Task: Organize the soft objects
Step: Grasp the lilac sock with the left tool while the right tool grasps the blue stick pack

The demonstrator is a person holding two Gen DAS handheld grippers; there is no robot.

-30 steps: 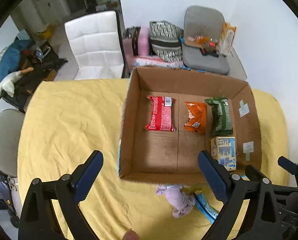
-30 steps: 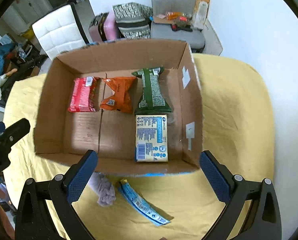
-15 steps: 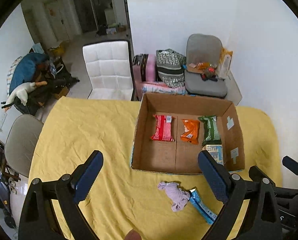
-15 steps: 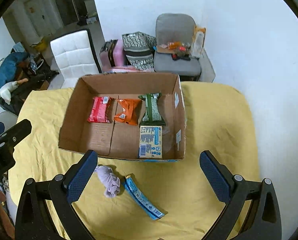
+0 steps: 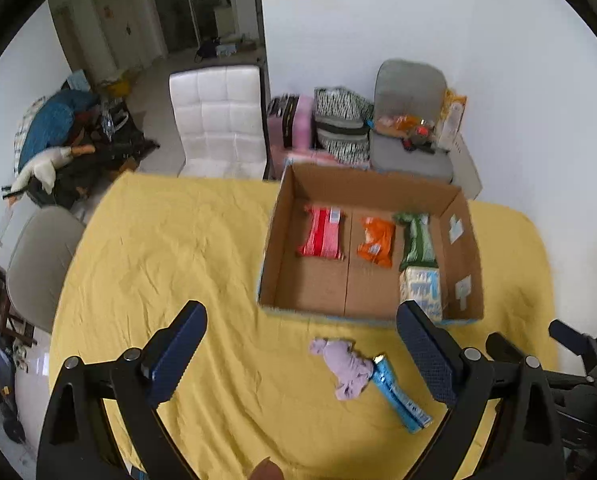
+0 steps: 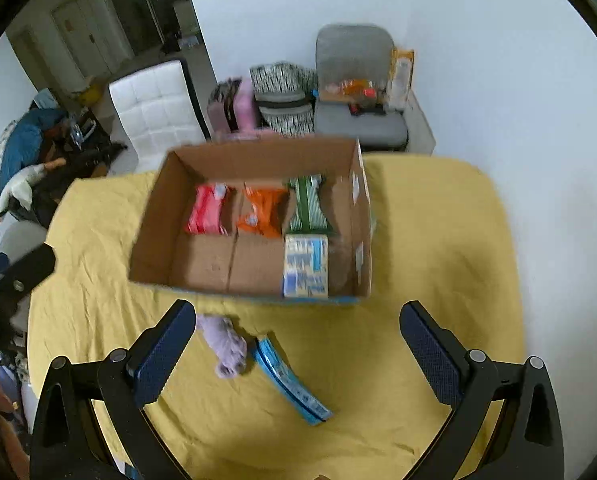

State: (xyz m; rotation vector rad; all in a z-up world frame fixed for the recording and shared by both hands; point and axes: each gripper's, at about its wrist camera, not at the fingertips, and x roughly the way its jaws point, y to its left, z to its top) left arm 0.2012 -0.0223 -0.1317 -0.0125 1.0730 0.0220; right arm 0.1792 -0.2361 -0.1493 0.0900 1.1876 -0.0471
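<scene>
The left tool [image 5: 300, 354] is hanging wide apart above the yellow-covered tabletop [image 5: 178, 264], gripping nothing, and the right tool [image 6: 298, 346] is spreading just as wide and equally empty.

Going left to right along the near strip of tabletop, a crumpled lilac cloth [image 5: 346, 362] is lying in front of the cardboard box [image 5: 270, 256], with a long blue packet [image 5: 400, 394] touching its right edge and running off diagonally toward the camera. Both are sitting outside the box, so they are probably what is waiting to be sorted.

The cloth is looking limp and very light; it should be bunching and draping once lifted, so pinching the thick middle of the wad is likely the safer hold than a loose corner. The blue packet is looking thin, glossy and likely slippery, flexing rather than staying stiff; gripping it across its narrow width near the middle should be keeping it from sliding out or drooping.

Inside the box, left to right along the far wall, a red packet [image 5: 322, 232], an orange packet [image 5: 376, 240] and a green packet [image 5: 416, 238] are lying flat in a row. A pale blue-printed pack [image 5: 420, 290] is sitting in the near right corner, in front of the green one. The near left half of the box floor is showing bare cardboard.
</scene>
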